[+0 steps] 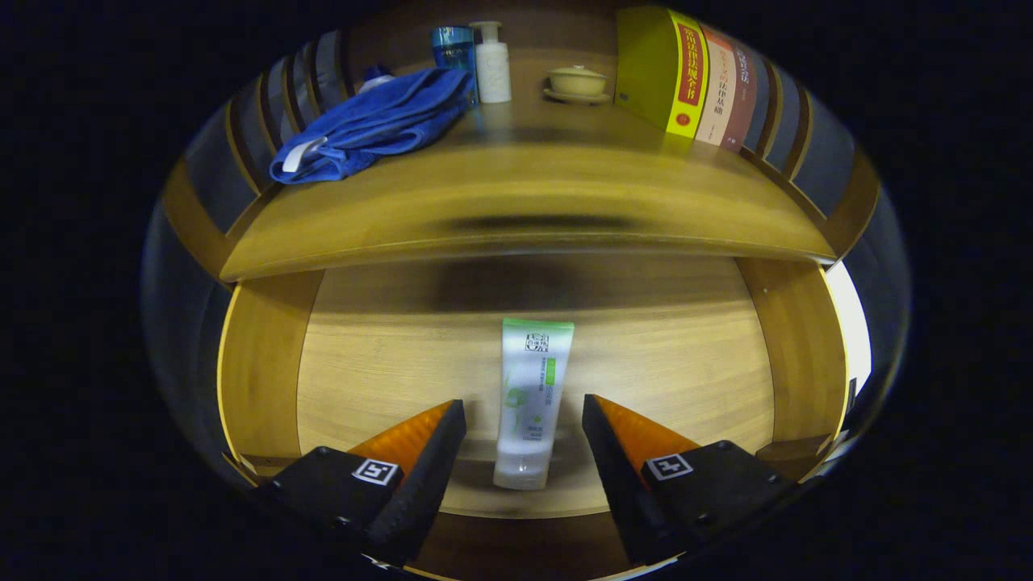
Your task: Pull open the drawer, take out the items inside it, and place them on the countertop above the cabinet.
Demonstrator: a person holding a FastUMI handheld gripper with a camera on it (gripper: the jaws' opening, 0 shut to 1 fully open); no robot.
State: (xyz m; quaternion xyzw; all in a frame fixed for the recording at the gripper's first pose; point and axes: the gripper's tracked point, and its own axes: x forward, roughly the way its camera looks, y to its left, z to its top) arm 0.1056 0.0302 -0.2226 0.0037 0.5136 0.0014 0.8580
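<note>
Lying on the floor of the open drawer [387,355], a white-and-green tube [530,401] sits between the spread fingers of the gripper [524,415], untouched, its long axis running away from the gripper, cap end nearest. Beyond the tube, the desk [516,210] carries books [686,77], a blue towel [375,121].

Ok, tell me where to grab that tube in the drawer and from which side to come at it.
Grip the tube across its flat body, near the middle, coming straight down from above. It lies flat on the drawer floor, lengthwise between the open fingers of the hand-held gripper, cap end nearest. Its narrow width probably fits that gap, with a finger closing on each long side.
</note>
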